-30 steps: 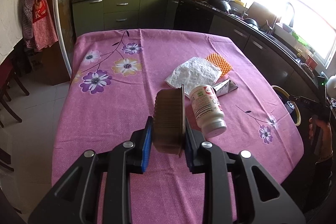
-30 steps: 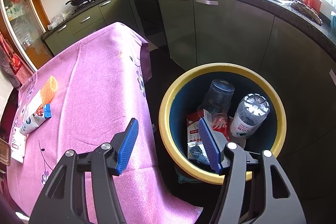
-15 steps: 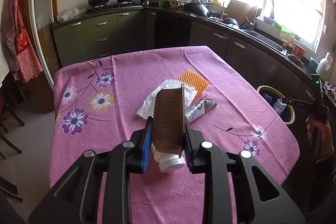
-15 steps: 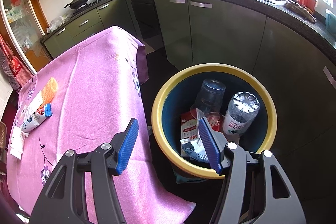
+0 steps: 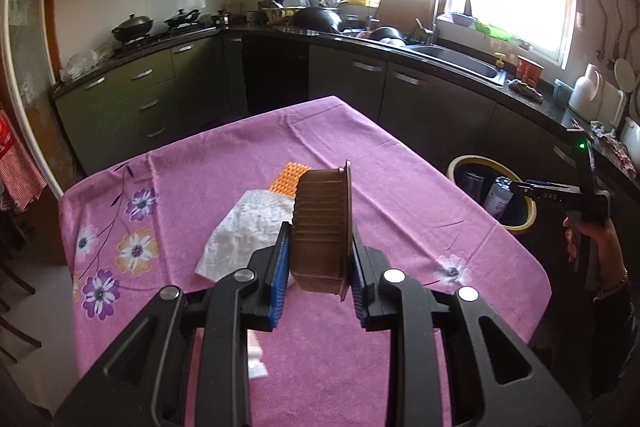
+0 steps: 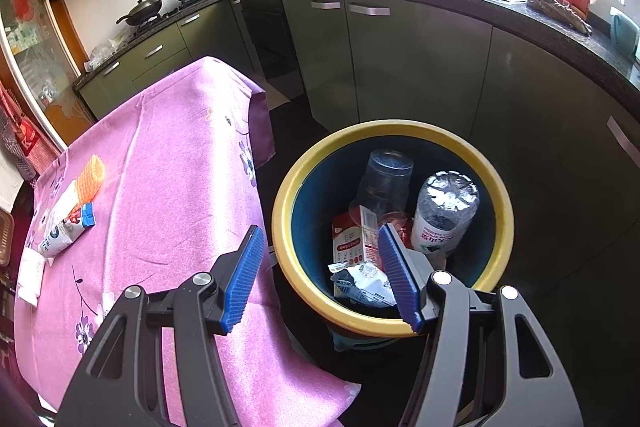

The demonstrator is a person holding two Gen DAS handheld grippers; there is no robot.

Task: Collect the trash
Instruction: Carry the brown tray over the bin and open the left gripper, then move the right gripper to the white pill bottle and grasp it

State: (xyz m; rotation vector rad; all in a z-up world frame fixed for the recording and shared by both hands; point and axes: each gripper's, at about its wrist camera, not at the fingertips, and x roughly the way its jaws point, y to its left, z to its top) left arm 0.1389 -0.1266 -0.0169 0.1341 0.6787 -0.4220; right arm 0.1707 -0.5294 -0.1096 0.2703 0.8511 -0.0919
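My left gripper (image 5: 318, 271) is shut on a brown ribbed plastic tray (image 5: 322, 227), held on edge above the pink floral tablecloth (image 5: 200, 163). Behind it lie a white crumpled wrapper (image 5: 244, 227) and an orange foam net (image 5: 290, 177). The yellow-rimmed bin (image 6: 394, 223) stands on the floor right of the table, holding a clear cup (image 6: 386, 177), a plastic bottle (image 6: 444, 215) and cartons. My right gripper (image 6: 320, 275) is open and empty above the bin's near rim. The bin also shows in the left wrist view (image 5: 494, 195). A milk carton (image 6: 66, 227) lies on the table.
Dark kitchen cabinets (image 6: 420, 67) and a countertop with sink curve around behind the bin. The table's edge (image 6: 260, 163) hangs close to the bin. A white bottle end (image 5: 256, 359) peeks below my left gripper. A stove with pans (image 5: 152, 27) stands at the back.
My left gripper has lifted the brown tray and swung right toward the bin; the white bottle has dropped under the gripper. My right gripper has drifted slightly, still open over the bin.
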